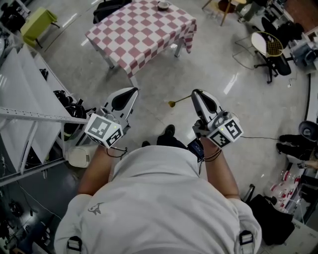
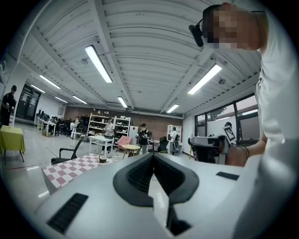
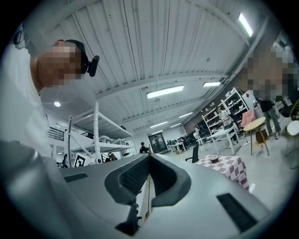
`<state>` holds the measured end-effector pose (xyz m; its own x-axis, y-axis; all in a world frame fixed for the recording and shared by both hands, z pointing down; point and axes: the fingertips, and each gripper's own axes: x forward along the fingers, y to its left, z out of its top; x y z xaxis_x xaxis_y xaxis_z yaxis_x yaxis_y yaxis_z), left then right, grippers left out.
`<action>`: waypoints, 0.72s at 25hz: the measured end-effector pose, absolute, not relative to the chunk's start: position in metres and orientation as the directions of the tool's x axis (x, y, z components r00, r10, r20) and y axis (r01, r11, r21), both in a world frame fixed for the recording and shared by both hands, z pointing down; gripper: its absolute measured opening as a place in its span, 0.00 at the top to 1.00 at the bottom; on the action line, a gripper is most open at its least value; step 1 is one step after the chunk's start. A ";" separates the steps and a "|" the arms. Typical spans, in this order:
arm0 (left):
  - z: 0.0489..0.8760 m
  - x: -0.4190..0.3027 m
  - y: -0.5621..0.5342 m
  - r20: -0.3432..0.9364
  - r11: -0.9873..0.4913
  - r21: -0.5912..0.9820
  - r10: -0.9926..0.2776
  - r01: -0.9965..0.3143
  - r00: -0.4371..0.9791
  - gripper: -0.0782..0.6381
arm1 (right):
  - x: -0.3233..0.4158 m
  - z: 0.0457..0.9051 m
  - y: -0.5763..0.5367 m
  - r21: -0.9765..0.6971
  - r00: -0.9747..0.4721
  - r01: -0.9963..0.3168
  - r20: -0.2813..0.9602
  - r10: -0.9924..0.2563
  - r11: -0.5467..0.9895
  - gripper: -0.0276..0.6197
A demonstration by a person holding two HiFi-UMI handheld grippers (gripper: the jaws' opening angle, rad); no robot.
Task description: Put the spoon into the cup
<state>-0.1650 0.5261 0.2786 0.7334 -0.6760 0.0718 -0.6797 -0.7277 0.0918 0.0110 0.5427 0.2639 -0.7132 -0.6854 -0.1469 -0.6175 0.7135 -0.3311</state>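
Note:
A small dark cup [image 1: 162, 5] stands at the far end of a table with a red-and-white checked cloth [image 1: 141, 32], across the floor from me. It shows too as the cup [image 2: 102, 159] in the left gripper view and the cup [image 3: 214, 159] in the right gripper view. My right gripper [image 1: 195, 92] is shut on the handle of a gold spoon [image 1: 174, 103], whose bowl sticks out to the left over the floor. The left gripper [image 1: 133, 90] is held level beside it, jaws together with nothing between them. Both are at waist height, well short of the table.
A white metal shelving rack [image 1: 30, 119] stands close on my left. An office chair [image 1: 271, 47] and gear lie at the right, a yellow-green table [image 1: 37, 25] at the far left. Several people stand by shelves in the background [image 2: 140, 135].

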 end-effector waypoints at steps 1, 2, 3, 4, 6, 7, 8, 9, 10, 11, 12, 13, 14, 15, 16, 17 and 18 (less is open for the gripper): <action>0.279 -0.158 0.518 0.071 -0.729 0.090 -0.675 -0.679 0.734 0.87 | 0.019 0.265 0.535 -0.333 -0.710 -0.619 -0.150 -0.688 0.711 0.91; 0.280 -0.150 0.510 0.068 -0.731 0.090 -0.673 -0.677 0.736 0.87 | 0.028 0.266 0.528 -0.334 -0.707 -0.620 -0.153 -0.690 0.710 0.91; 0.280 -0.141 0.501 0.065 -0.733 0.093 -0.671 -0.674 0.738 0.87 | 0.037 0.267 0.519 -0.334 -0.706 -0.620 -0.158 -0.690 0.710 0.91; 0.280 -0.132 0.492 0.061 -0.736 0.096 -0.668 -0.671 0.742 0.87 | 0.046 0.266 0.510 -0.333 -0.707 -0.618 -0.162 -0.689 0.712 0.91; 0.280 -0.113 0.474 0.062 -0.740 0.093 -0.663 -0.666 0.746 0.87 | 0.065 0.265 0.492 -0.329 -0.710 -0.613 -0.168 -0.684 0.718 0.91; 0.281 -0.104 0.465 0.065 -0.741 0.086 -0.663 -0.666 0.746 0.87 | 0.074 0.263 0.484 -0.327 -0.712 -0.612 -0.169 -0.681 0.720 0.91; 0.281 -0.095 0.457 0.069 -0.740 0.080 -0.665 -0.668 0.744 0.87 | 0.083 0.262 0.475 -0.326 -0.714 -0.610 -0.170 -0.679 0.722 0.91; 0.280 -0.087 0.451 0.070 -0.739 0.077 -0.666 -0.670 0.743 0.87 | 0.091 0.260 0.468 -0.326 -0.715 -0.608 -0.173 -0.678 0.724 0.91; 0.278 -0.079 0.446 0.069 -0.738 0.075 -0.667 -0.671 0.742 0.87 | 0.099 0.257 0.461 -0.327 -0.716 -0.605 -0.175 -0.676 0.726 0.91; 0.277 -0.072 0.442 0.066 -0.737 0.073 -0.669 -0.672 0.741 0.87 | 0.107 0.256 0.455 -0.327 -0.718 -0.602 -0.176 -0.673 0.728 0.91; 0.275 -0.065 0.437 0.063 -0.736 0.071 -0.670 -0.673 0.740 0.87 | 0.113 0.254 0.449 -0.327 -0.720 -0.600 -0.177 -0.671 0.730 0.91; 0.275 -0.060 0.432 0.061 -0.735 0.071 -0.671 -0.674 0.739 0.87 | 0.118 0.254 0.443 -0.326 -0.722 -0.598 -0.178 -0.669 0.732 0.91; 0.276 -0.055 0.427 0.061 -0.735 0.075 -0.672 -0.674 0.738 0.87 | 0.123 0.253 0.437 -0.327 -0.722 -0.597 -0.180 -0.668 0.733 0.91; 0.277 -0.051 0.422 0.063 -0.735 0.080 -0.670 -0.673 0.739 0.87 | 0.127 0.254 0.431 -0.329 -0.721 -0.596 -0.181 -0.669 0.732 0.91; 0.280 -0.048 0.418 0.066 -0.737 0.082 -0.668 -0.671 0.741 0.87 | 0.131 0.255 0.426 -0.331 -0.719 -0.597 -0.182 -0.671 0.730 0.91; 0.283 -0.045 0.413 0.070 -0.739 0.080 -0.665 -0.669 0.743 0.87 | 0.133 0.256 0.422 -0.332 -0.717 -0.599 -0.182 -0.673 0.729 0.91; 0.285 -0.044 0.407 0.073 -0.740 0.078 -0.664 -0.668 0.745 0.87 | 0.136 0.258 0.416 -0.332 -0.715 -0.602 -0.182 -0.675 0.726 0.91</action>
